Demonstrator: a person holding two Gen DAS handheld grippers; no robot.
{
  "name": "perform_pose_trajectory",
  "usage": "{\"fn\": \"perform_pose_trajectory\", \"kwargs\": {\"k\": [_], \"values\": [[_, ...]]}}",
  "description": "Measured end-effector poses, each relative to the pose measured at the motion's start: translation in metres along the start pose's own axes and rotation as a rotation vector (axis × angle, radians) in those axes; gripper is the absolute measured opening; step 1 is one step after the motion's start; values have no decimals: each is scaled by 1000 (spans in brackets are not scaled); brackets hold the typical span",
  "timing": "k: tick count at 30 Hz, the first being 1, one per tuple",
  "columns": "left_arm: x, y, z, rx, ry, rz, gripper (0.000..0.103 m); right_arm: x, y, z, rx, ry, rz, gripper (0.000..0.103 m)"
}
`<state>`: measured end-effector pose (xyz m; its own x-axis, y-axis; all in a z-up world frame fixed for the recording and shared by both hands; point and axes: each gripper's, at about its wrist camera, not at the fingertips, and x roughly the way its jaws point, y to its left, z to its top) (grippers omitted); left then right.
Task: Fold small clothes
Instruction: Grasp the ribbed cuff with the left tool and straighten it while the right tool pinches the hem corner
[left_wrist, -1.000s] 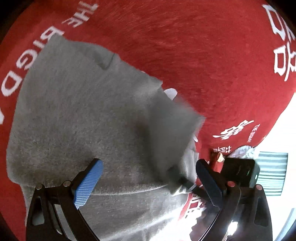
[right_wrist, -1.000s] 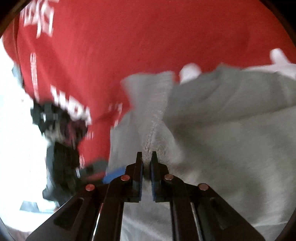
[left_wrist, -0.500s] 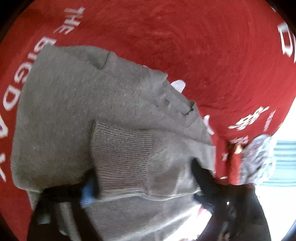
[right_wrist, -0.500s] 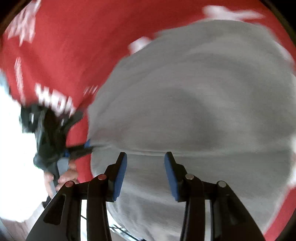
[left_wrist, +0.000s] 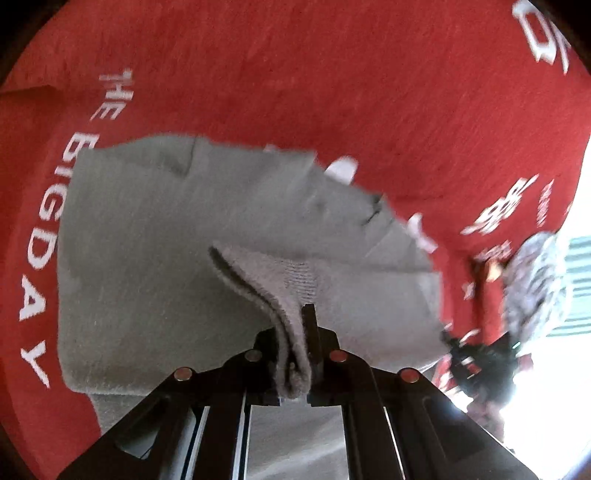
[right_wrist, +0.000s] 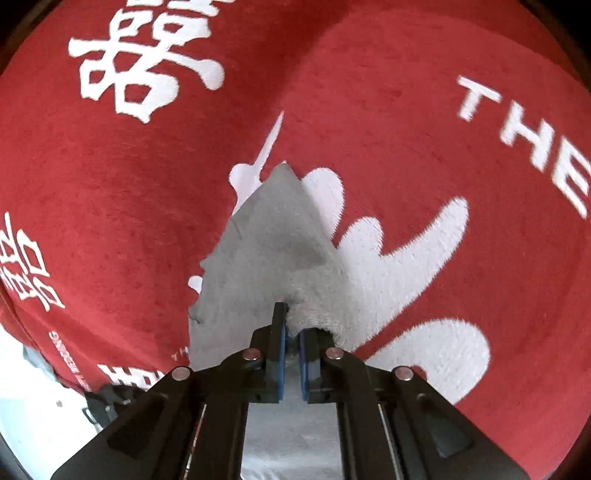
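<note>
A small grey knitted garment (left_wrist: 177, 236) lies folded on a red cloth. My left gripper (left_wrist: 295, 325) is shut on its ribbed edge (left_wrist: 273, 291), which stands lifted off the grey layers below. In the right wrist view another part of the same grey garment (right_wrist: 266, 236) rises as a peaked fold. My right gripper (right_wrist: 291, 321) is shut on that fold's near edge, its blue pads pressing the fabric.
The red cloth (left_wrist: 332, 74) with white lettering and characters covers the whole surface (right_wrist: 110, 192). At the right edge of the left wrist view the other gripper with a patterned sleeve (left_wrist: 532, 280) shows beside a bright area.
Both grippers went from open to shut on grey fabric. The left one now lifts the ribbed edge. The right one swept across the garment to a far corner.
</note>
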<state>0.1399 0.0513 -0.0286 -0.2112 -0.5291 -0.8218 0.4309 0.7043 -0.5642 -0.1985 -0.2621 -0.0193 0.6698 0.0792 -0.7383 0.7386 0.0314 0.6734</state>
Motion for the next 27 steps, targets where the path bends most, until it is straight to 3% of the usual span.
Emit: {"fn": "perform_pose_trajectory", "kwargs": {"k": [2,5,9,12,14,16,19,22,27], "values": [[11,7,-8,5,30,53,7,6,-7,5,-29,25,-42,6],[8,12,-16,-8,9,65,8,12,-16,5,-42,45,-35,5],[-9,16,-17,0,-21,205,8,4,-19,5,-79,66,-48,5],[-24,21,-17,18,-32,318,8,-4,-10,0,-104,102,-79,11],[-35,24,-17,45,-44,359,8,-14,2,-9,-179,113,-95,28],[-39,18,-16,65,-49,348,8,-24,12,-11,-239,86,-107,46],[-36,4,-14,89,-48,311,8,-30,9,7,-237,43,-131,47],[-14,-14,-11,114,-27,326,8,-14,-2,39,-165,23,-113,47],[8,-18,-14,100,-22,367,8,26,0,67,-144,90,-52,47]]}}
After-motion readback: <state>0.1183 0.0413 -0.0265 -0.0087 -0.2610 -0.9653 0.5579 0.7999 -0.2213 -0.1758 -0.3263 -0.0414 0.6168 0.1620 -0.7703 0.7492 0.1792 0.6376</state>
